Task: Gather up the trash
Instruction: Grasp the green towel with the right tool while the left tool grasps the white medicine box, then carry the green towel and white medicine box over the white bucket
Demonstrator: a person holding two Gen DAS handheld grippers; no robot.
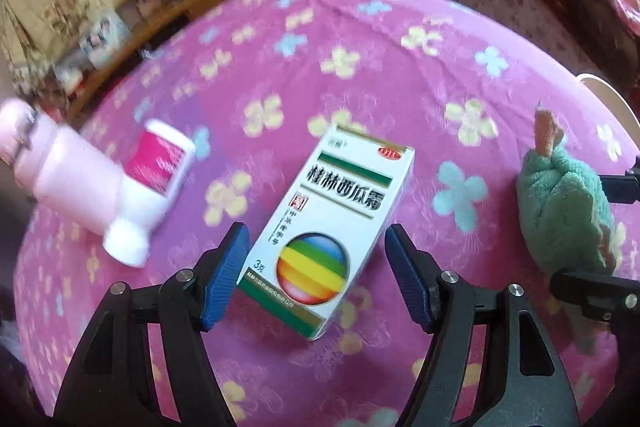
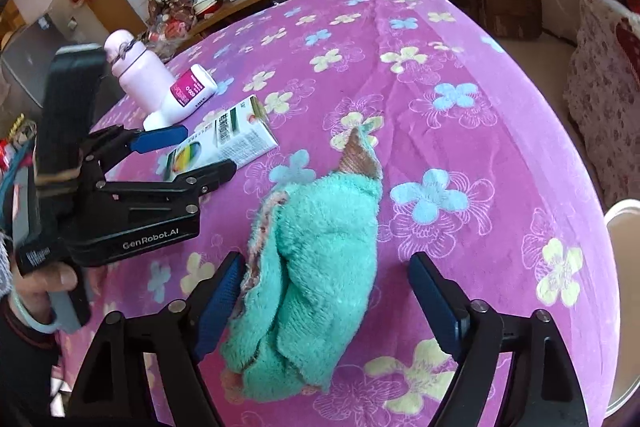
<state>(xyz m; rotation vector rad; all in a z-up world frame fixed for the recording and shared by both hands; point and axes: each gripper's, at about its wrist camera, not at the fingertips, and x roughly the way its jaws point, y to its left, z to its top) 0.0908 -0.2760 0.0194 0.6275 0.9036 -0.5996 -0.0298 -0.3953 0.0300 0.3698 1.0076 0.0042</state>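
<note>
Far left on the pink flowered cloth [image 1: 360, 27]: pink flask [image 1: 60, 171], with a white bottle [image 1: 148, 187] lying just beside it. Centre: white box [image 1: 320, 227] flat on the cloth, between the spread jaws of the left gripper [image 1: 316, 259], pads clear of its sides, nothing grasped. Right: green towel [image 2: 316, 267], crumpled, between the jaws of the right gripper [image 2: 328, 303]; left pad touching or nearly so, right pad well apart, not gripped.

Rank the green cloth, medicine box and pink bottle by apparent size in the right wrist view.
1. Green cloth, though it lies nearest the camera.
2. Pink bottle and medicine box: too alike, both partly hidden.
</note>
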